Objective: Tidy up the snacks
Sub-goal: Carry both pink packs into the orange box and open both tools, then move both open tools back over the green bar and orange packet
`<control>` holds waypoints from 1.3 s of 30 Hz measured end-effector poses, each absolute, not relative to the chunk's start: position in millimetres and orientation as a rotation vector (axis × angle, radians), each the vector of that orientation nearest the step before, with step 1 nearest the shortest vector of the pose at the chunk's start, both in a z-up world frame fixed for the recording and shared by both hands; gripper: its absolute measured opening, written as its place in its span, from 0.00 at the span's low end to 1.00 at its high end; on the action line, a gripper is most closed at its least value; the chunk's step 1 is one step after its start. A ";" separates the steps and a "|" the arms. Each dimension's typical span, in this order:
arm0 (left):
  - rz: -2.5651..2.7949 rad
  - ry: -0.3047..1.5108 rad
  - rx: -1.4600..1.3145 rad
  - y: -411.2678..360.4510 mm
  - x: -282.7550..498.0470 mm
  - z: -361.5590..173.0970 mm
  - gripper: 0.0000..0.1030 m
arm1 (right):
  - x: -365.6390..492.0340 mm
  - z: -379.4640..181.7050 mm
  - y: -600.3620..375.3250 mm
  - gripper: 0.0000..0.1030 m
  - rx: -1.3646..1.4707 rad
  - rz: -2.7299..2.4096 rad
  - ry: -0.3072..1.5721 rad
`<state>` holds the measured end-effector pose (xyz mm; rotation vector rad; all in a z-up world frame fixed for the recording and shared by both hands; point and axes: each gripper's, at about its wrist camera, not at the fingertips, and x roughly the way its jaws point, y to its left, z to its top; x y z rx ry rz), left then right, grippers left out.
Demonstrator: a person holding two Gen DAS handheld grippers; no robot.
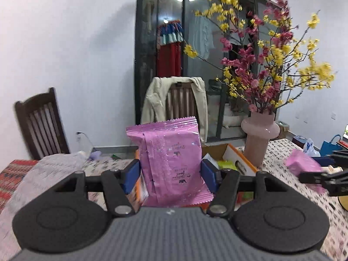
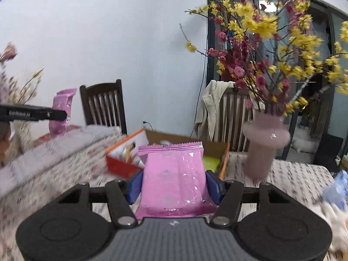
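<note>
My left gripper (image 1: 170, 171) is shut on a pink snack packet (image 1: 171, 161), held upright above the table. My right gripper (image 2: 174, 184) is shut on a second pink snack packet (image 2: 174, 178), also upright. An open cardboard box (image 2: 217, 148) with an orange and white flap (image 2: 126, 150) stands just beyond both grippers, with a green packet (image 2: 209, 163) inside. In the left wrist view the box (image 1: 237, 158) is behind the packet, and the right gripper with its packet (image 1: 303, 165) shows at the right. In the right wrist view the left gripper's packet (image 2: 62, 111) shows at the far left.
A pink vase (image 1: 258, 139) of red and yellow flowers stands on the patterned tablecloth (image 2: 293, 180) right of the box. Dark wooden chairs (image 1: 41, 126) stand behind the table, one draped with a beige jacket (image 1: 152, 100). A grey cloth (image 1: 50, 169) lies at left.
</note>
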<state>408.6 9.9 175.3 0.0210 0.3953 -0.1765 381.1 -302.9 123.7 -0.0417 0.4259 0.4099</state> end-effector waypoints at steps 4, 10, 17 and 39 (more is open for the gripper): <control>-0.179 0.460 0.023 -6.4 481.8 157.9 0.60 | 469.1 121.1 -285.7 0.59 -0.003 0.417 0.492; -0.182 0.641 -0.054 -12.0 565.0 89.0 0.60 | 584.1 63.8 -262.9 0.59 0.083 0.390 0.662; -0.211 0.696 -0.079 -33.5 610.2 41.7 0.60 | 640.5 -0.1 -235.3 0.59 0.023 0.324 0.730; -0.246 0.632 -0.001 -43.5 591.2 83.7 0.81 | 585.9 45.8 -274.0 0.79 -0.021 0.262 0.640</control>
